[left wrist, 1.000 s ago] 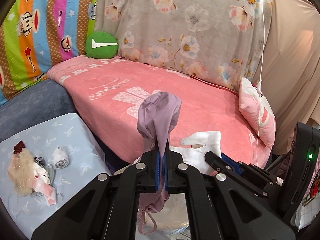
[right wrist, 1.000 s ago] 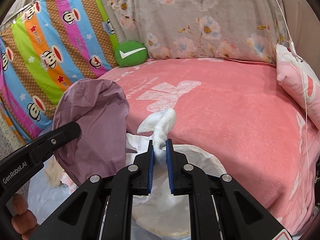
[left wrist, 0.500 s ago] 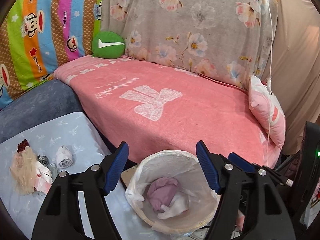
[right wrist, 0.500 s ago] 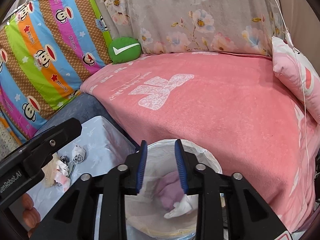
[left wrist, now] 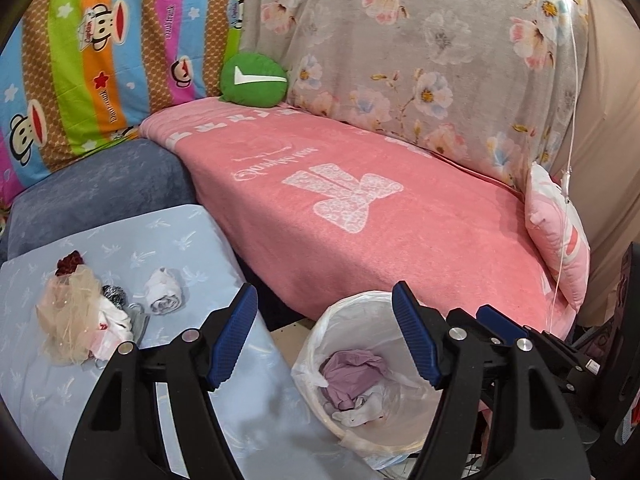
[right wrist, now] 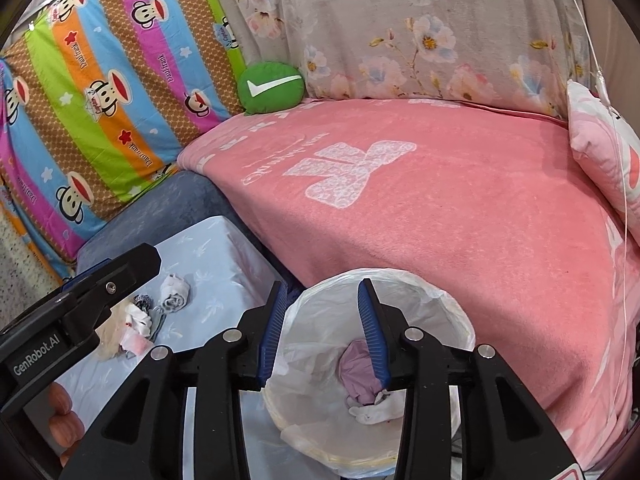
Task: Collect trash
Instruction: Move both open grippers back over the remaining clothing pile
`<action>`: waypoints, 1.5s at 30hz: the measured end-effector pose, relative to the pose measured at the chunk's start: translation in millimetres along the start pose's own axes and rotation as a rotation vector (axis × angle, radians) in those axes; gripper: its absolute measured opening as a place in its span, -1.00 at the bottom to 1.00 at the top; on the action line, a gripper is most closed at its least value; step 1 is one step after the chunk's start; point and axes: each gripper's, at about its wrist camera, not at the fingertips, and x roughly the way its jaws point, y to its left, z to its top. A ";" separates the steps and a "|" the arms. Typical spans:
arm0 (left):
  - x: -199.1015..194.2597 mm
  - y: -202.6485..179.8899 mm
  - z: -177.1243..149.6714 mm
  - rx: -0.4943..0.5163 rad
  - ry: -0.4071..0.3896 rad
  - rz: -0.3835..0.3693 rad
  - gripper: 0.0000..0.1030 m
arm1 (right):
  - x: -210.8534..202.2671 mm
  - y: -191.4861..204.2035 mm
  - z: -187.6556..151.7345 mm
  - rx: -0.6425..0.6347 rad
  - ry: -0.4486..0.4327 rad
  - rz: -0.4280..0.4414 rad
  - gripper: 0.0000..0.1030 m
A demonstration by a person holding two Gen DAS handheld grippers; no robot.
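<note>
A white-lined trash bin (left wrist: 352, 320) (right wrist: 452, 316) stands on the floor between the pale blue table and the pink bed. Inside it lie a purple cloth (left wrist: 352, 372) (right wrist: 356, 372) and a white cloth (left wrist: 360, 410) (right wrist: 378, 410). My left gripper (left wrist: 324, 312) hangs open and empty above the bin's left edge. My right gripper (right wrist: 322, 300) hovers over the bin, its jaws opening with nothing between them. On the table a pile of trash (left wrist: 76, 316) (right wrist: 128, 328) remains, with a rolled white sock (left wrist: 162, 294) (right wrist: 174, 292) beside it.
The pale blue table (left wrist: 172, 240) (right wrist: 224, 256) sits at the lower left. A pink blanket (left wrist: 380, 220) covers the bed behind the bin, with a green round cushion (left wrist: 254, 80) and a pink pillow (left wrist: 560, 240). Fingers of a hand (right wrist: 60, 416) show at the lower left.
Both grippers opened and let go: the purple cloth and the white cloth dropped into the bin. Both views have shifted slightly, bringing the table into fuller sight.
</note>
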 end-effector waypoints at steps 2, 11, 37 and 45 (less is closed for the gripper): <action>-2.1 8.6 -1.6 -0.012 0.000 0.014 0.29 | 1.5 6.7 -0.1 -0.011 0.003 0.006 -0.27; -9.9 52.2 -7.1 -0.078 0.011 0.088 0.36 | 10.1 52.9 -5.8 -0.077 0.030 0.055 -0.18; -28.0 168.1 -29.6 -0.195 0.048 0.304 0.37 | 55.2 176.1 -20.4 -0.237 0.118 0.151 0.02; -22.0 208.1 -40.3 -0.254 0.094 0.346 0.37 | 77.5 202.2 -23.9 -0.259 0.145 0.165 0.03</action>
